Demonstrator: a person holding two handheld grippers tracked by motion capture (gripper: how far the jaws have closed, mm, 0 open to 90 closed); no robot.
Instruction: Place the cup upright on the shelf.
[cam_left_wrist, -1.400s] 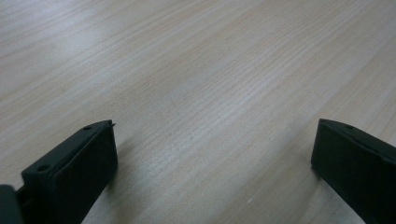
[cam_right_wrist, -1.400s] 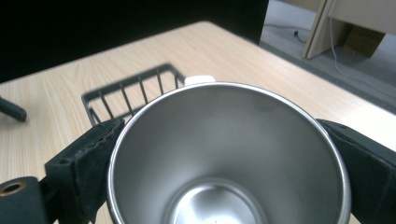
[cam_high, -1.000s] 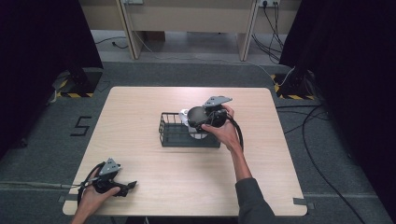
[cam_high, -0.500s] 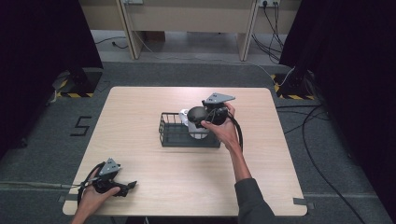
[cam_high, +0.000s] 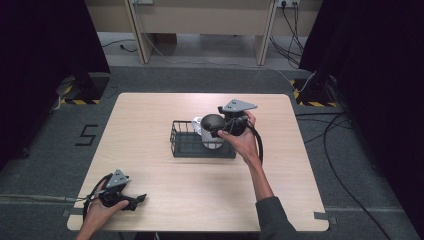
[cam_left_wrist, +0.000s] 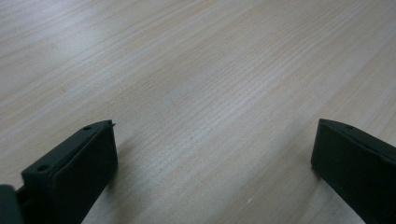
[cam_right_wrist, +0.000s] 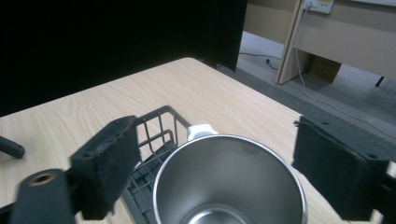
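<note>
A white mug (cam_high: 211, 141) with a shiny steel inside (cam_right_wrist: 229, 186) stands upright in the right end of a black wire basket (cam_high: 182, 145) near the table's middle. My right gripper (cam_high: 220, 125) hovers just above the mug, open. In the right gripper view the mug's rim lies below and between the wide-apart jaws of the right gripper (cam_right_wrist: 219, 140), not touching them, and its white handle points away. The basket (cam_right_wrist: 156, 126) runs off to the left. My left gripper (cam_high: 135, 200) rests at the table's front left corner. The left gripper (cam_left_wrist: 215, 140) is open over bare wood.
The light wooden table (cam_high: 150, 115) has open surface on all sides of the basket. A cable loops from the right gripper past the hand. Dark curtains stand at both sides, and desk legs and floor cables lie beyond the far edge.
The right gripper has drifted very slightly above the mug. The left gripper, the mug and the basket have stayed put.
</note>
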